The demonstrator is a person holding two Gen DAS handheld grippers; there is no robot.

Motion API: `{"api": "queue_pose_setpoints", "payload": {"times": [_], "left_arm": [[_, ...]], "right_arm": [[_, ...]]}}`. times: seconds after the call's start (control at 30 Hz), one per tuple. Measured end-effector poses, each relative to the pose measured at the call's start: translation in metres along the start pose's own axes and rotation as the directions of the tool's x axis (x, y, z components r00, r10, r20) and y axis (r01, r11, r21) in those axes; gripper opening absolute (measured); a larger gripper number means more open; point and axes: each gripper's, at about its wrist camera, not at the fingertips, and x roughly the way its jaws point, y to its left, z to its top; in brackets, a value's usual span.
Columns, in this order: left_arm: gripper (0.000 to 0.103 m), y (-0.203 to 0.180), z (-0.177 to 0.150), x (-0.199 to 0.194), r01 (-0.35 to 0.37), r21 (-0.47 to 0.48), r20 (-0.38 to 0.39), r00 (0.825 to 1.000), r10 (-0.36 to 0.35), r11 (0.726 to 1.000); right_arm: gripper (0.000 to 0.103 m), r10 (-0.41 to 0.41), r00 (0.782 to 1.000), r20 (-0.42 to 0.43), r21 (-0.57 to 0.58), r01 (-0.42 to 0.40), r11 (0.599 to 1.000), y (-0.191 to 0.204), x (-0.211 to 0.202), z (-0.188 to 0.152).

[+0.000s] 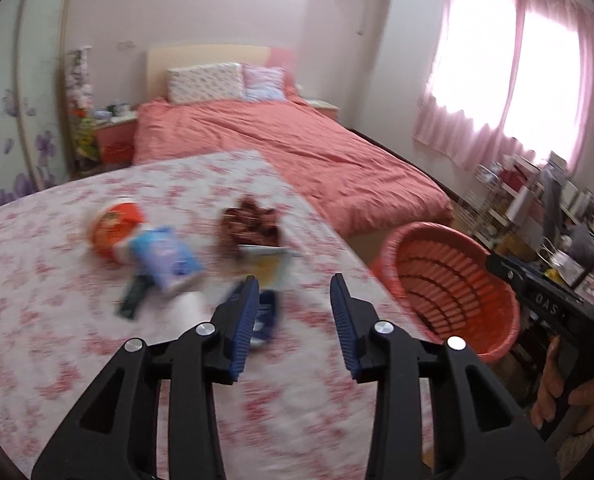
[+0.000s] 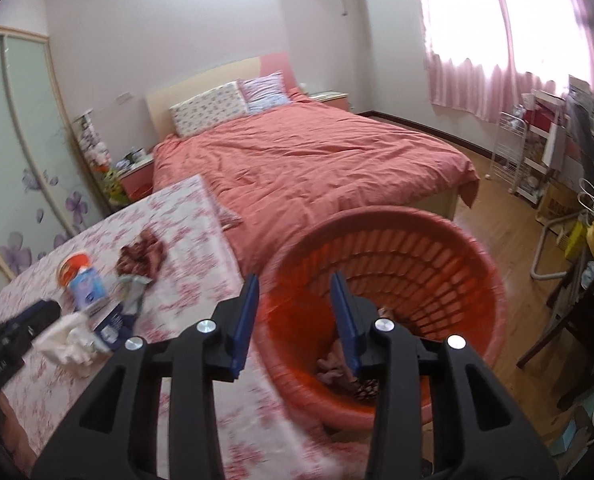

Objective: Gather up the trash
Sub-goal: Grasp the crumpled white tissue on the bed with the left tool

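Note:
Trash lies on a floral-covered table: an orange cup, a blue-white packet, a brown crumpled wrapper, a dark stick and a blue wrapper. My left gripper is open and empty just above the blue wrapper. My right gripper is open and empty over the orange basket, which holds some scraps. The right view also shows white crumpled tissue, the packet and the brown wrapper.
A bed with a coral cover stands behind the table. The basket sits at the table's right edge. A cluttered shelf and chair stand at the right. Wardrobe doors are at the left.

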Motion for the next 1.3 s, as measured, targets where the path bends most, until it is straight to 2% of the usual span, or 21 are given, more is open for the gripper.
{"api": "queue_pose_setpoints", "payload": {"times": [0.03, 0.13, 0.3, 0.5, 0.7, 0.77, 0.83, 0.9, 0.93, 1.1, 1.3], "left_arm": [[0.042, 0.010, -0.002, -0.004, -0.016, -0.014, 0.009, 1.000, 0.016, 1.000], [0.055, 0.032, -0.014, -0.014, -0.051, -0.054, 0.027, 0.998, 0.053, 0.997], [0.069, 0.044, -0.034, -0.018, -0.070, -0.065, 0.034, 0.997, 0.072, 0.995], [0.075, 0.037, -0.045, -0.001, -0.091, -0.049, 0.006, 0.996, 0.092, 0.995], [0.075, 0.034, -0.044, 0.018, -0.196, -0.035, -0.009, 0.981, 0.196, 0.980], [0.073, 0.039, -0.045, 0.023, -0.209, -0.039, -0.022, 0.978, 0.208, 0.977], [0.067, 0.043, -0.049, 0.027, -0.209, -0.044, -0.041, 0.977, 0.207, 0.977], [0.049, 0.049, -0.052, 0.033, -0.202, -0.052, -0.066, 0.978, 0.198, 0.978], [0.045, 0.051, -0.053, 0.034, -0.195, -0.059, -0.077, 0.979, 0.190, 0.979], [0.037, 0.060, -0.052, 0.025, -0.165, -0.095, -0.047, 0.986, 0.161, 0.982], [0.037, 0.083, -0.045, 0.000, -0.171, -0.138, 0.002, 0.985, 0.173, 0.976]], "right_arm": [[0.038, 0.006, 1.000, -0.004, -0.014, -0.006, 1.000, 0.008, 0.000, -0.004], [0.040, 0.020, 1.000, -0.016, -0.048, -0.021, 0.999, 0.027, 0.000, -0.014], [0.041, 0.030, 0.998, -0.049, -0.090, -0.034, 0.995, 0.046, 0.005, -0.030], [0.041, 0.023, 0.997, -0.075, -0.102, -0.031, 0.994, 0.049, 0.009, -0.038], [0.041, 0.014, 0.996, -0.089, -0.095, -0.023, 0.995, 0.044, 0.012, -0.040], [0.041, 0.014, 0.996, -0.090, -0.095, -0.023, 0.995, 0.044, 0.013, -0.040], [0.041, 0.017, 0.996, -0.091, -0.096, -0.026, 0.995, 0.044, 0.013, -0.040], [0.041, 0.022, 0.996, -0.092, -0.100, -0.031, 0.995, 0.046, 0.014, -0.041], [0.041, 0.024, 0.995, -0.092, -0.102, -0.033, 0.994, 0.048, 0.015, -0.041], [0.041, 0.040, 0.995, -0.092, -0.123, -0.051, 0.991, 0.062, 0.014, -0.041], [0.041, 0.075, 0.992, -0.100, -0.145, -0.089, 0.985, 0.085, 0.019, -0.037]]}}
